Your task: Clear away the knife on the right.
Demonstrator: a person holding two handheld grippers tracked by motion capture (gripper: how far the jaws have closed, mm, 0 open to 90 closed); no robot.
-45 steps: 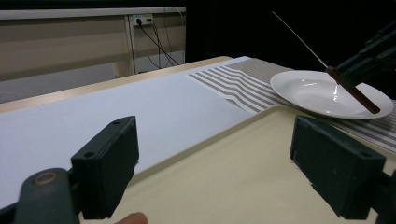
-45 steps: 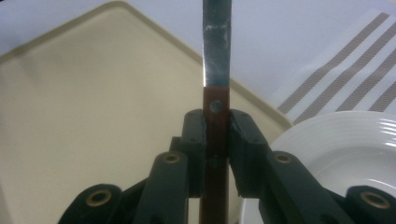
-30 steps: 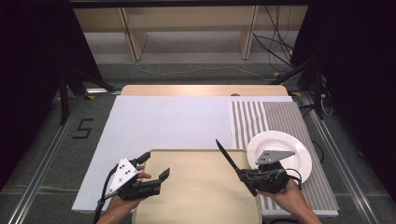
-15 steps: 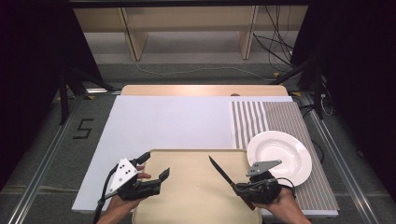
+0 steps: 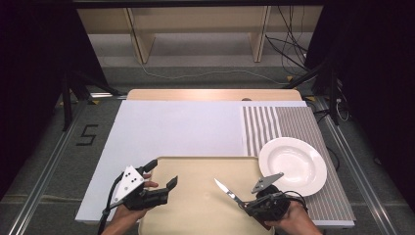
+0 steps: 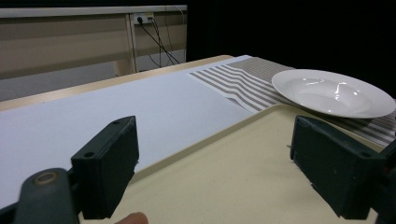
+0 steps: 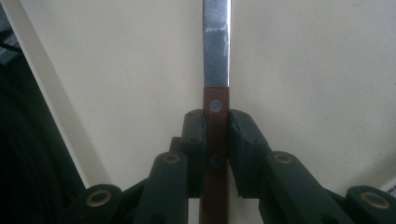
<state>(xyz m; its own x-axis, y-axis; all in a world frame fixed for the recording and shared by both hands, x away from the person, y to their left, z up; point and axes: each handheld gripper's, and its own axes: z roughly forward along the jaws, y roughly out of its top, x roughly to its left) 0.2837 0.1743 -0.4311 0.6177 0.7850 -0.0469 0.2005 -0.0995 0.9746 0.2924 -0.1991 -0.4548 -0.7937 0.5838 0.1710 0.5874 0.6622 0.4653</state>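
While the knife [image 5: 229, 192] is clamped by its brown handle [image 7: 215, 140] between the closed jaws of the right gripper [image 5: 247, 204], its steel blade [image 7: 216, 42] sticks out over the beige tray [image 5: 195, 171], tip aimed toward the tray's middle and slightly raised. In the right gripper view the pads squeeze the handle from both sides, rivets visible, blade running straight ahead over bare tray surface.

Step in hand, as I read it: laying the knife down on the tray. To do it well, lower with the blade nearly flat so tip and handle land together, no stabbing the tray; part the jaws only once the handle rests on the surface, then back straight out along the handle line so the pads don't drag it.

Left gripper [image 5: 161, 183] sits at the tray's near-left edge, jaws wide apart, nothing between them; left gripper view shows tray and plate through the gap. Keep it where it is, well clear of the blade.

White plate [image 5: 292, 165] lies just right of the tray on the striped mat [image 5: 274, 122]; white sheet [image 5: 181, 129] covers the table behind.
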